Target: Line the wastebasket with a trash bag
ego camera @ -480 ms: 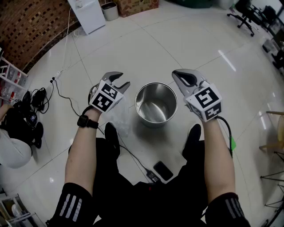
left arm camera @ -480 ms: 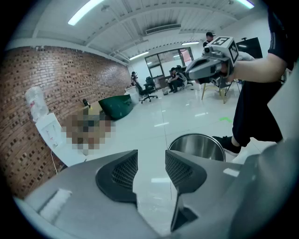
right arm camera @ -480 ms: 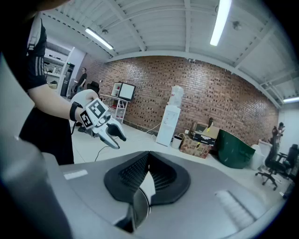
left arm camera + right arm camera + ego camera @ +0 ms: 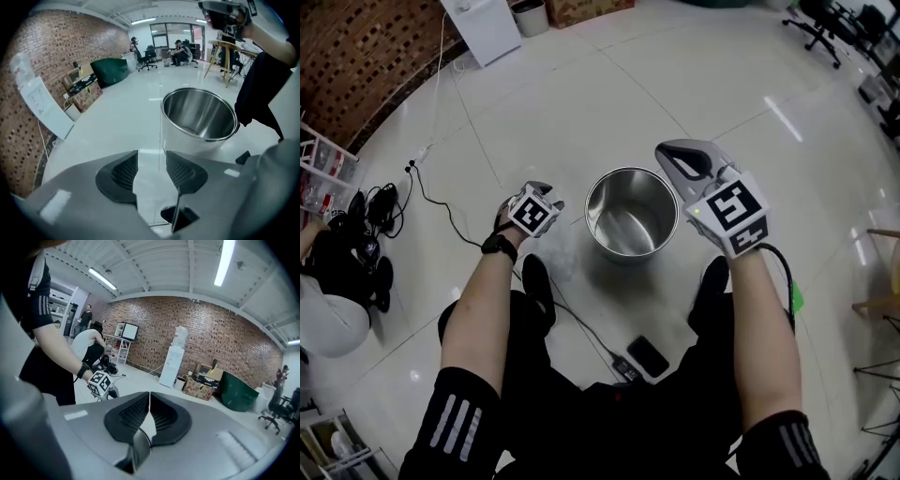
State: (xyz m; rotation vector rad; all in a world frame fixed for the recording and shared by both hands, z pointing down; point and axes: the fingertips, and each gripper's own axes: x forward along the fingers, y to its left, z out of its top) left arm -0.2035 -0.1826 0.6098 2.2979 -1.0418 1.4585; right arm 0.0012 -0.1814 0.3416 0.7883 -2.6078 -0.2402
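Note:
A shiny steel wastebasket stands upright and unlined on the white floor in front of my feet. It fills the right of the left gripper view. A crumpled clear trash bag lies faintly visible on the floor at its left. My left gripper hangs low over that spot and points steeply down. Its jaws stand open, with only a pale surface in the gap. My right gripper is held above the basket's right rim. It is shut with nothing between its pads.
A phone and a black cable lie on the floor between my shoes. More cables and a bag sit at the left, near a seated person. A white dispenser and office chairs stand far off.
My left gripper has dropped lower and tipped down toward the floor at the basket's left. The right gripper has barely shifted.

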